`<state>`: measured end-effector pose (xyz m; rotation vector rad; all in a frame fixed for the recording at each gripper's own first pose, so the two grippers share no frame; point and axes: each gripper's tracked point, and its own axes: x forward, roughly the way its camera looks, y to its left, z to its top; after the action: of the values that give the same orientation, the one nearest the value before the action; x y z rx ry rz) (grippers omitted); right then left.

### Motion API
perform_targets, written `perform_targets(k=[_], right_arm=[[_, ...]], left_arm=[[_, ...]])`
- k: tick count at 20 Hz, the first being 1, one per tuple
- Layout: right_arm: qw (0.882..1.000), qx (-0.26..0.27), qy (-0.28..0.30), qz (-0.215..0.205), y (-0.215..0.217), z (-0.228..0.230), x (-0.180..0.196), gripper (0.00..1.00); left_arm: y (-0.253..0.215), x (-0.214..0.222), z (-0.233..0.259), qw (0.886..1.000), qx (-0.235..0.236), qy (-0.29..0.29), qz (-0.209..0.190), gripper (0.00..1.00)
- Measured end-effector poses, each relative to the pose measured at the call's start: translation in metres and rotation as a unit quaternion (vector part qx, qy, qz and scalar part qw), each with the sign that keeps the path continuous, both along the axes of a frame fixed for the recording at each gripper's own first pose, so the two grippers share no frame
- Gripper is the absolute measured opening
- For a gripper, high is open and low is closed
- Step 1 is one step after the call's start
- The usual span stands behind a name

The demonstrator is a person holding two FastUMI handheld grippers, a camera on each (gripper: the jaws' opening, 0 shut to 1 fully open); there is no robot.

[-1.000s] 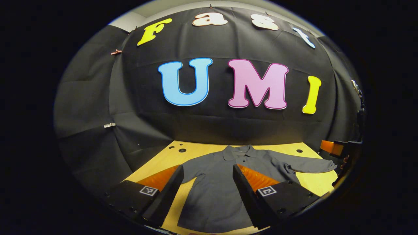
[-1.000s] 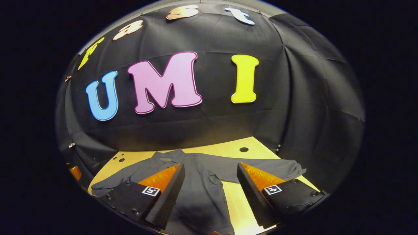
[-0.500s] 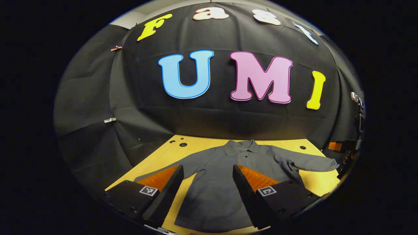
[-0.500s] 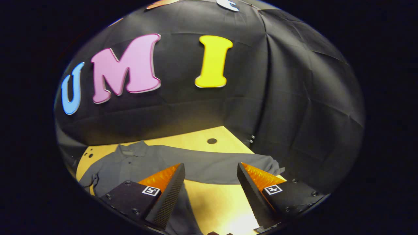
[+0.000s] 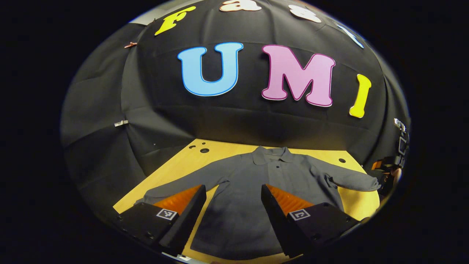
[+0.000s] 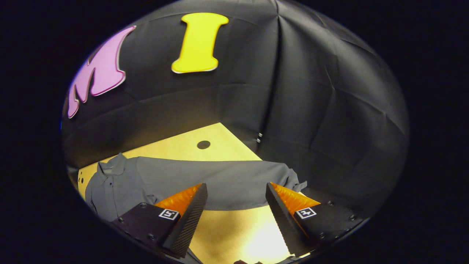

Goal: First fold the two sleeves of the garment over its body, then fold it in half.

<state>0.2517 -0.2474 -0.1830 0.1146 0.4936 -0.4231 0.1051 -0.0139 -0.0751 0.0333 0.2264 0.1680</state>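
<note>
The garment [image 5: 253, 187] is spread flat on the surface [image 6: 220, 143]. Its right sleeve [image 6: 220, 179] is stretched crosswise just ahead of the right tongs [image 6: 234, 209]; both tongs are held wide open and empty.

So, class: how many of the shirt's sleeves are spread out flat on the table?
2: one sleeve stretches toward the table's left edge, the other sleeve toward its right.

Grey shirt [image 5: 253, 190] flat on yellow table [image 5: 172, 168], sleeves spread, left gripper [image 5: 232, 194] agape above.
</note>
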Motion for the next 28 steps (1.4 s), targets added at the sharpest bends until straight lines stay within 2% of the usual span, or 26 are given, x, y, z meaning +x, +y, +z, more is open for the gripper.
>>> perform_targets(k=[5,10,15,21,26,28], right_arm=[[0.997,0.04,0.039,-0.061,-0.048,-0.035,0.012,0.99],[0.986,0.07,0.075,-0.135,-0.094,-0.078,0.014,0.99],[0.978,0.061,0.096,-0.173,-0.131,-0.104,0.011,0.99],[0.974,0.059,0.124,-0.181,-0.143,-0.14,0.018,0.99],[0.973,0.075,0.116,-0.183,-0.142,-0.138,0.017,0.99],[0.976,0.077,0.109,-0.171,-0.136,-0.142,0.018,0.96]], left_arm=[[-0.003,0.008,-0.012,1.0,0.006,0.025,-0.001,0.95],[0.001,0.015,-0.025,0.999,0.007,0.052,0.015,0.95],[-0.005,0.022,-0.035,0.997,0.013,0.071,0.016,0.95],[-0.022,0.029,-0.035,0.996,0.012,0.086,0.005,0.95],[-0.03,0.03,-0.03,0.996,0.029,0.085,-0.009,0.95],[-0.028,0.029,-0.029,0.996,0.031,0.085,-0.009,0.95]])
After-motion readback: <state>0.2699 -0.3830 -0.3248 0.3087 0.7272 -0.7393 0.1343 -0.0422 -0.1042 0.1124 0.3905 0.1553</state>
